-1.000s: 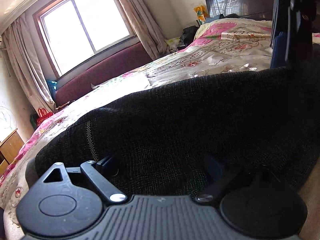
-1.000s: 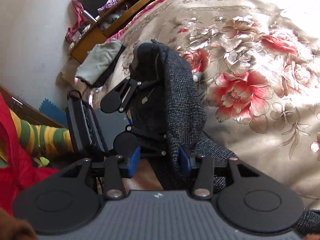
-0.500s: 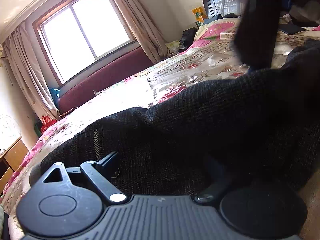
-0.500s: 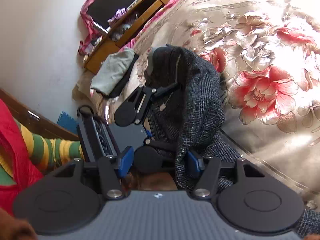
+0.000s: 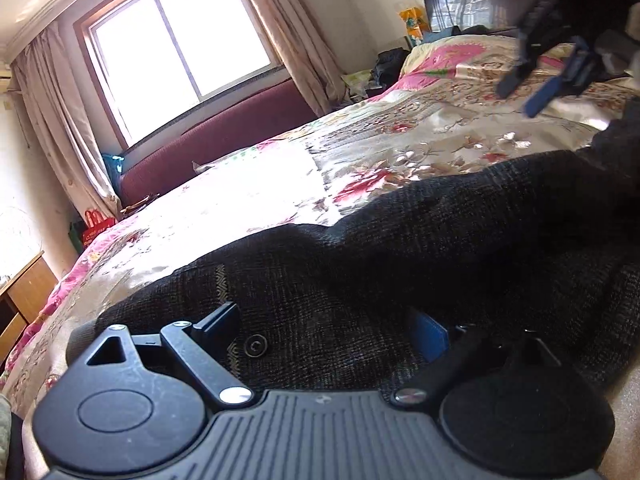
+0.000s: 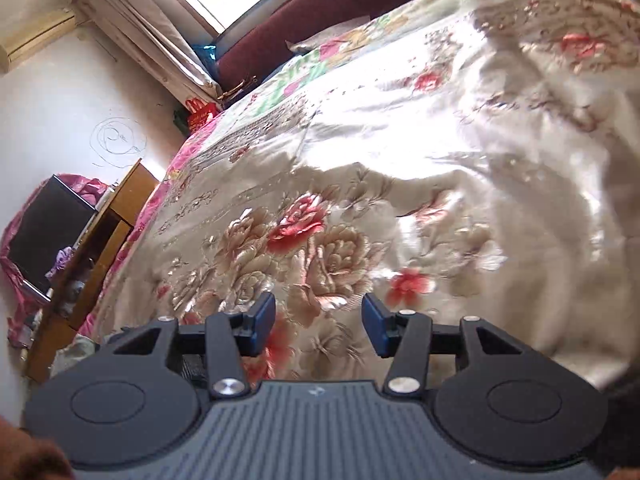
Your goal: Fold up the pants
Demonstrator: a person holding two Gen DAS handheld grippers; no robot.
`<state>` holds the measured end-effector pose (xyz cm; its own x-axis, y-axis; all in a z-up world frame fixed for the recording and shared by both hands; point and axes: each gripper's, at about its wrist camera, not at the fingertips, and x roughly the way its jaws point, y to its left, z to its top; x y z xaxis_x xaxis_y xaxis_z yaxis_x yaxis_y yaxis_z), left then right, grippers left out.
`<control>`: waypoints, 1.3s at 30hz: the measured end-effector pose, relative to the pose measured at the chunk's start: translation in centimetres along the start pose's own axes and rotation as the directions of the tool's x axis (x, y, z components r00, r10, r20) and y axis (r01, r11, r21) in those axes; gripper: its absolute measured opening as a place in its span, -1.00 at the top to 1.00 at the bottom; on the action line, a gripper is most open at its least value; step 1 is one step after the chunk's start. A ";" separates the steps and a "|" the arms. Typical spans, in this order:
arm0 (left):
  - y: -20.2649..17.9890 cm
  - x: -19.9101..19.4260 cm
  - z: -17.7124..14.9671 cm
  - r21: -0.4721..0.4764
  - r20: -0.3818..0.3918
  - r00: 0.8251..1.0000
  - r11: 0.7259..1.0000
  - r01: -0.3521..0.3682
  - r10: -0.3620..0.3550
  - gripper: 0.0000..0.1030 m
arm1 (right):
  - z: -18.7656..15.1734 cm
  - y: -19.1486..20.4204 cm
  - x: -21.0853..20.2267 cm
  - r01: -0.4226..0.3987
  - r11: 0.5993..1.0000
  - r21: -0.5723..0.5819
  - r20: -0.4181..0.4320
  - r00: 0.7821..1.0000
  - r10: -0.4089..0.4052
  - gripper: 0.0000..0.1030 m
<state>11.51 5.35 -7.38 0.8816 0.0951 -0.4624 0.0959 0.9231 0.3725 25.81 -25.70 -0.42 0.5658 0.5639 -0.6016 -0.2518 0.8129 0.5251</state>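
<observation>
The dark woven pants [image 5: 420, 248] lie across the bed, on the flowered bedspread [image 5: 400, 148], and fill the near part of the left wrist view. The left tool [image 5: 328, 330] is at the waistband, with the cloth and a metal button [image 5: 253, 346] between its two fingers; its jaws stand rather wide, and I cannot tell if they press the cloth. The right tool [image 6: 319, 324] is above the bare bedspread [image 6: 440, 140], its blue pads [image 6: 265, 322] well apart, with nothing between them. In the left view it shows high at the right [image 5: 536, 88]. A window [image 5: 180, 40] is behind the bed.
</observation>
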 end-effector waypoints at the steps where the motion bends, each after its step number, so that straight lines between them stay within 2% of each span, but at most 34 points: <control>1: 0.2 0.2 0.0 -0.007 -0.015 1.000 1.000 0.002 -0.003 -1.00 | -0.6 -1.1 -1.6 0.052 0.998 0.026 0.019 0.998 -0.053 0.03; 3: 0.4 0.6 -0.1 -0.022 -0.042 0.999 1.000 0.012 -0.013 -1.00 | -2.6 -4.4 -5.6 0.168 0.975 0.143 0.077 0.981 -0.180 0.03; 5: 0.0 0.6 0.3 -0.021 -0.046 0.999 1.000 0.013 -0.014 -1.00 | -4.8 -8.6 -10.1 0.240 0.918 0.316 0.121 0.949 -0.290 0.03; 7: -0.9 0.3 0.8 0.011 -0.032 0.999 1.000 0.021 -0.021 -1.00 | -7.5 -11.5 -13.6 0.269 0.849 0.454 0.149 0.917 -0.370 0.03; 9: -2.0 -0.4 1.3 0.045 -0.016 0.999 0.998 0.038 -0.037 -1.00 | -10.2 -13.5 -16.6 0.320 0.789 0.525 0.161 0.873 -0.461 0.03; 11: -3.4 -0.5 1.8 0.093 -0.013 0.999 0.994 0.050 -0.049 -1.00 | -12.3 -15.2 -18.3 0.318 0.743 0.588 0.151 0.860 -0.487 0.03; 12: -4.1 -0.6 2.0 0.127 -0.014 0.999 0.991 0.047 -0.045 -1.00 | -13.0 -15.8 -18.7 0.309 0.720 0.621 0.149 0.856 -0.495 0.10; 13: -4.7 -0.6 2.1 0.162 -0.011 0.999 0.986 0.040 -0.039 -0.99 | -13.5 -16.3 -19.0 0.276 0.718 0.639 0.171 0.859 -0.482 0.23; 16: -5.5 -0.6 2.5 0.204 -0.024 0.999 0.979 0.029 -0.025 -0.99 | -13.6 -16.9 -18.9 0.218 0.720 0.659 0.237 0.849 -0.473 0.20; 18: -5.4 -0.4 2.9 0.197 -0.046 0.999 0.980 0.032 -0.023 -0.99 | -12.8 -17.7 -17.8 0.185 0.747 0.638 0.281 0.848 -0.450 0.13; 20: -5.5 -0.4 3.1 0.200 -0.063 0.998 0.979 0.030 -0.018 -0.99 | -12.4 -19.0 -16.8 0.152 0.752 0.641 0.316 0.841 -0.439 0.18; 22: -5.8 -0.5 3.1 0.216 -0.070 0.998 0.976 0.022 -0.007 -0.99 | -11.7 -19.7 -16.0 0.102 0.757 0.646 0.348 0.843 -0.411 0.17; 25: -6.2 -0.4 3.0 0.244 -0.075 0.997 0.970 0.014 0.005 -0.98 | -10.3 -20.3 -14.8 0.092 0.784 0.614 0.363 0.849 -0.384 0.15; 26: -6.4 -0.4 3.1 0.251 -0.075 0.997 0.968 0.013 0.006 -0.98 | -10.1 -20.8 -14.6 0.054 0.786 0.616 0.387 0.848 -0.361 0.08; 28: -6.4 -0.2 3.1 0.255 -0.077 0.997 0.967 0.015 0.005 -0.98 | -9.6 -22.3 -14.2 -0.041 0.767 0.640 0.424 0.852 -0.308 -0.02; 30: -6.4 -0.2 3.1 0.261 -0.076 0.997 0.965 0.015 0.005 -0.98 | -9.4 -23.1 -13.9 -0.111 0.736 0.668 0.451 0.847 -0.282 -0.02; 31: -6.4 -0.2 3.2 0.262 -0.078 0.997 0.965 0.014 0.007 -0.98 | -9.6 -22.8 -13.7 -0.136 0.726 0.674 0.462 0.845 -0.270 0.01; 33: -6.5 -0.4 3.2 0.265 -0.079 0.997 0.964 0.008 0.014 -0.98 | -10.4 -21.9 -12.8 -0.189 0.718 0.670 0.459 0.865 -0.202 0.24; 34: -6.5 -0.5 3.2 0.268 -0.081 0.997 0.963 0.006 0.016 -0.98 | -10.5 -21.4 -12.1 -0.158 0.729 0.666 0.429 0.881 -0.201 0.45; 35: -6.6 -0.6 3.3 0.273 -0.082 0.996 0.962 0.005 0.018 -0.97 | -10.2 -21.2 -11.4 -0.085 0.743 0.664 0.383 0.892 -0.241 0.74; 36: -6.7 -0.7 3.4 0.283 -0.083 0.996 0.959 0.005 0.019 -0.97 | -9.8 -21.7 -10.9 -0.063 0.725 0.686 0.356 0.898 -0.259 0.90; 37: -6.8 -0.8 3.6 0.295 -0.083 0.996 0.956 0.006 0.019 -0.97 | -9.7 -22.4 -11.0 -0.114 0.694 0.711 0.375 0.897 -0.236 0.90; 38: -6.9 -1.1 3.9 0.302 -0.079 0.997 0.953 0.011 0.014 -0.97 | -9.4 -22.9 -11.6 -0.170 0.672 0.720 0.416 0.882 -0.223 0.90; 39: -7.0 -1.4 4.2 0.302 -0.072 0.997 0.953 0.019 0.003 -0.98 | -8.8 -22.8 -12.8 -0.204 0.673 0.711 0.457 0.862 -0.221 0.90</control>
<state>11.55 -2.84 -5.94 0.8461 0.1240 -0.5183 0.2483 0.7688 0.5893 17.39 -50.11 -10.01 0.9018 0.2395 -0.3596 0.2735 0.3279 0.9043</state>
